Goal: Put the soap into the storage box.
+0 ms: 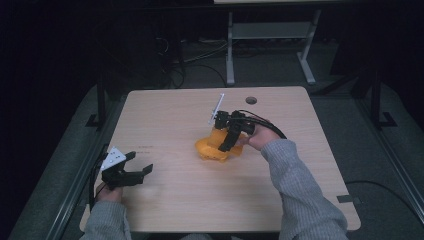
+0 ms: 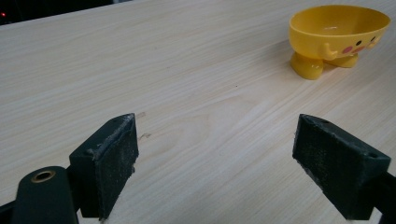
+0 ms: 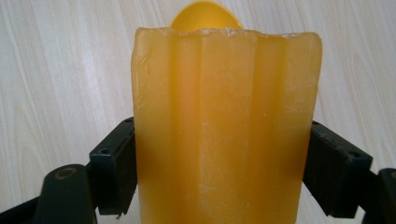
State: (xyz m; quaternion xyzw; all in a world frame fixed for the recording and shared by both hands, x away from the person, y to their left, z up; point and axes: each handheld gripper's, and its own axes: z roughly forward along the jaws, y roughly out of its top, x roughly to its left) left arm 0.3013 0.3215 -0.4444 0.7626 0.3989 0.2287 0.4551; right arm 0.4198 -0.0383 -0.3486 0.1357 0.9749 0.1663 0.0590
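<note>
A yellow bowl point(image 1: 206, 150) with small feet and a painted face stands near the middle of the wooden table point(image 1: 280, 200); the left gripper view shows the bowl point(image 2: 338, 32) upright at upper right. My right gripper point(image 1: 228, 142) is shut on a translucent orange ribbed block point(image 3: 226, 126), holding it just over the bowl's right side. In the right gripper view the jaws point(image 3: 219, 163) clamp the block's sides and the bowl's rim point(image 3: 204, 16) peeks above it. My left gripper point(image 1: 141, 162) rests at the table's front left, open, with bare wood between its jaws point(image 2: 215, 149).
A round cable hole point(image 1: 251, 100) sits near the table's far edge. Beyond the table stand the white legs of another desk point(image 1: 270, 30), with cables on the dark floor point(image 1: 200, 55). Bare wood lies between the two grippers.
</note>
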